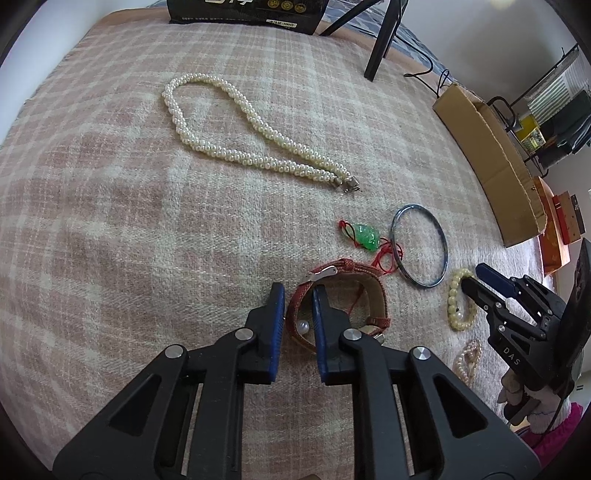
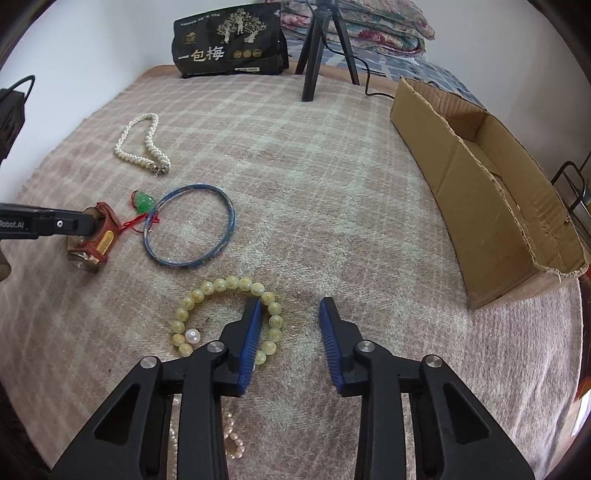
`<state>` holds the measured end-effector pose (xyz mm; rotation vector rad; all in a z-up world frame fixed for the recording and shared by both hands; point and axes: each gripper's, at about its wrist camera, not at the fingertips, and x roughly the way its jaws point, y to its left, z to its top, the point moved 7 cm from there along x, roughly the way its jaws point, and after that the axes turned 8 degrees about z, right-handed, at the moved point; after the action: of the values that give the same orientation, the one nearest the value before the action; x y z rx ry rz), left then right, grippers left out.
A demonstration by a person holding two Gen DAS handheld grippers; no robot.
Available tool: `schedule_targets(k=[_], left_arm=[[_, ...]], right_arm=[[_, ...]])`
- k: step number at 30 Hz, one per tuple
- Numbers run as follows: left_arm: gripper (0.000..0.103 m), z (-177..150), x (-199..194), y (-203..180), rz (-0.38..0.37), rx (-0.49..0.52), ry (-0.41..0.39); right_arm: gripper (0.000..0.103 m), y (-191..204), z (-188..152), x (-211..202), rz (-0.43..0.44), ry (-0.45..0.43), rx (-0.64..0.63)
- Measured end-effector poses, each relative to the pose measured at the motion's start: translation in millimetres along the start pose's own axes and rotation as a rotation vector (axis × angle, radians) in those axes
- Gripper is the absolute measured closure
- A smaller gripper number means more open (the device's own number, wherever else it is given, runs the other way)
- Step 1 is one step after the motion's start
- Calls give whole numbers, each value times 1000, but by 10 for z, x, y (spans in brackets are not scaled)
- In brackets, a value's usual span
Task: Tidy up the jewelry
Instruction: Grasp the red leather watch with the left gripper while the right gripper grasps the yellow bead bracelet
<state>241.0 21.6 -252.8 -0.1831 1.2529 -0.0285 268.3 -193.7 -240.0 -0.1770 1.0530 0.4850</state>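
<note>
The left gripper (image 1: 298,295) straddles the red watch strap (image 1: 295,314) (jaws narrow, not clamped); the right gripper (image 2: 290,314) gapes wide. The looped strap could slip aside on closing.

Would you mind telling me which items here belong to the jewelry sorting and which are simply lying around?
Part of the job:
pearl necklace
blue bangle
green pendant
red-strap watch
yellow bead bracelet
loose pearl earring
pink pearl bracelet
cardboard box

Just lying about:
black snack bag
tripod
folded quilts
</note>
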Motion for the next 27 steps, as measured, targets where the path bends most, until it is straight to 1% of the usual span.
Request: schedule_targets(k=[4,8,17,27], left_arm=[[93,13,12,0,2,-1,0],[94,30,18,-17,4,2,-6],[97,33,-85,-21,0,4,-37],[97,25,-234,-27,-2,1,-72]], right_arm=[[89,42,-15,-9,3,0,-18],[95,47,-10,-9,5,-1,-22],[96,44,1,-63,12,-10,-15],[97,100,39,-218,10,-59,-41]])
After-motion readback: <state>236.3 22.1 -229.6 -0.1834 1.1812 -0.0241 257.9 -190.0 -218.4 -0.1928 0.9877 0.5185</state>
